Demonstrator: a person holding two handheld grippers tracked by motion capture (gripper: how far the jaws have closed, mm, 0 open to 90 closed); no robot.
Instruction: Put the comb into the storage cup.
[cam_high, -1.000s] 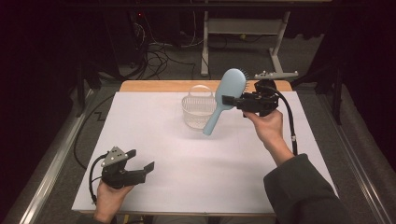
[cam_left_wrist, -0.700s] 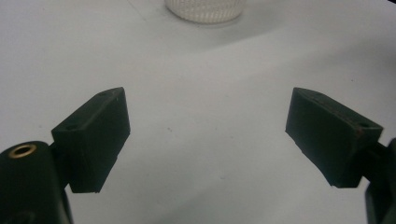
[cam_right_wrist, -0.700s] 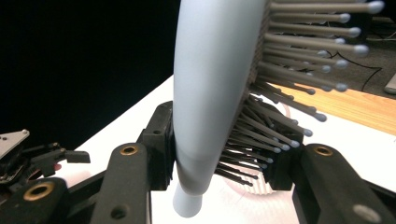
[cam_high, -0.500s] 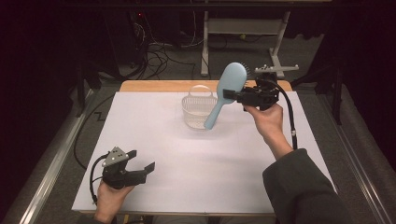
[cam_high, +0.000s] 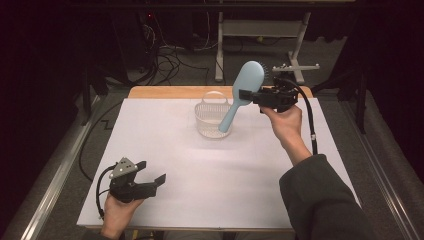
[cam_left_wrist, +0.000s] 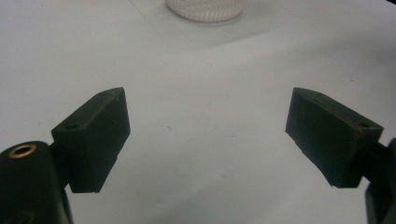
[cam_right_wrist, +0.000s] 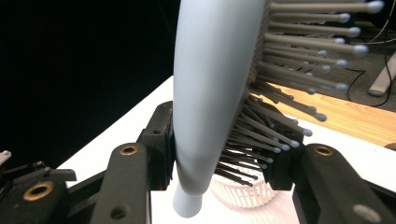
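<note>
A light blue hairbrush (cam_high: 243, 90) hangs tilted in the air, head up and handle end down over a white slotted basket (cam_high: 210, 119). My right gripper (cam_high: 245, 95) is shut on the brush where head meets handle. In the right gripper view one pad presses the smooth back of the hairbrush (cam_right_wrist: 210, 93) and the other presses its bristles, right gripper (cam_right_wrist: 219, 156), with the basket (cam_right_wrist: 243, 196) below. My left gripper (cam_high: 151, 171) rests near the table's front left, open with nothing between its fingers. The left gripper (cam_left_wrist: 208, 135) looks across the white sheet toward the basket (cam_left_wrist: 204, 7).
A white sheet (cam_high: 165, 150) covers the table, and a strip of wooden edge (cam_high: 165, 92) shows at the back. Beyond it are cables and a metal stand (cam_high: 295, 55) on the dark floor. A sleeve (cam_high: 320, 200) reaches in from the bottom right.
The right hand has lifted the hairbrush a little, and its handle end now hangs higher over the basket. The left gripper has stayed put.
</note>
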